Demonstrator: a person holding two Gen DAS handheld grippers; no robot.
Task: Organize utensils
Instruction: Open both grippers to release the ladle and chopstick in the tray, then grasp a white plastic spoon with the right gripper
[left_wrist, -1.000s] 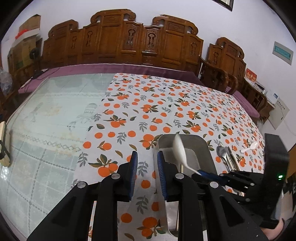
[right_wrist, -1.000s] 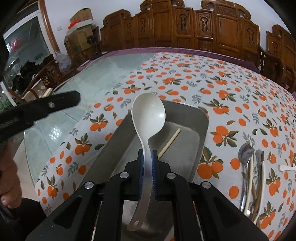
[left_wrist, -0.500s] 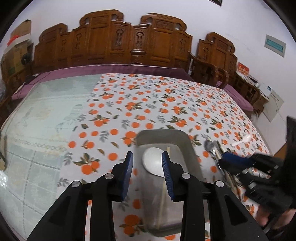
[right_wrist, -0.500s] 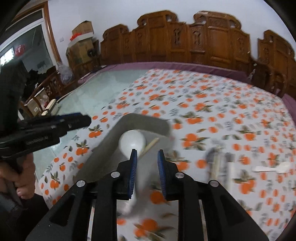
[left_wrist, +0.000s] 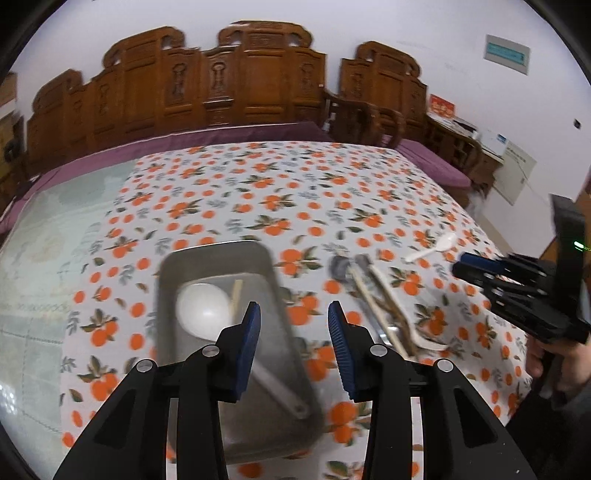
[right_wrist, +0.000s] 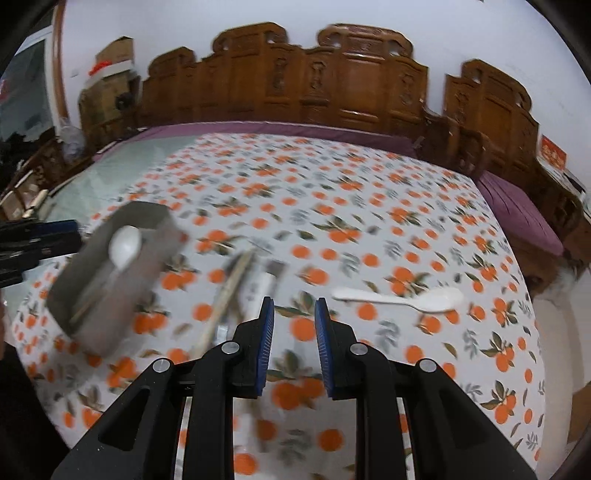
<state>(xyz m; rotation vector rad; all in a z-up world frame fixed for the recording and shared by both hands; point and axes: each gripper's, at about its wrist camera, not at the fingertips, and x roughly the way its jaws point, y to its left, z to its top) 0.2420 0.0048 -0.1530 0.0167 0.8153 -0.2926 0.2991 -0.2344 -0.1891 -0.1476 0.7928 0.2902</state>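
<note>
The large white spoon (left_wrist: 201, 308) now lies inside the metal tray (left_wrist: 266, 266), bowl toward the far end and handle running to the near corner, beside a pale chopstick (left_wrist: 236, 295). A second ago it was clamped in the right gripper (right_wrist: 294, 314) above the tray; it has since been let go, and that gripper has been swung away to the right. Its jaws now stand a little apart with nothing between them, over bare patterned cloth (right_wrist: 369, 206). One utensil can thus be counted as sorted, and the next is judged to be sought among the loose ones.

The left gripper (left_wrist: 293, 321) has been carried across toward the tray's right edge, and its jaws are opening, with nothing held between them.

Still outside the tray are a small white spoon (right_wrist: 402, 300), lying alone just ahead and to the right of the right gripper, and a pile of utensils (left_wrist: 373, 302) between it and the tray.

That pile is blurred in both views; a metal spoon and chopsticks can be guessed at, but the count cannot be told. Its near end is covered by the left gripper's finger. The tray's near end is partly hidden by the left gripper, so other contents cannot be ruled out.
</note>
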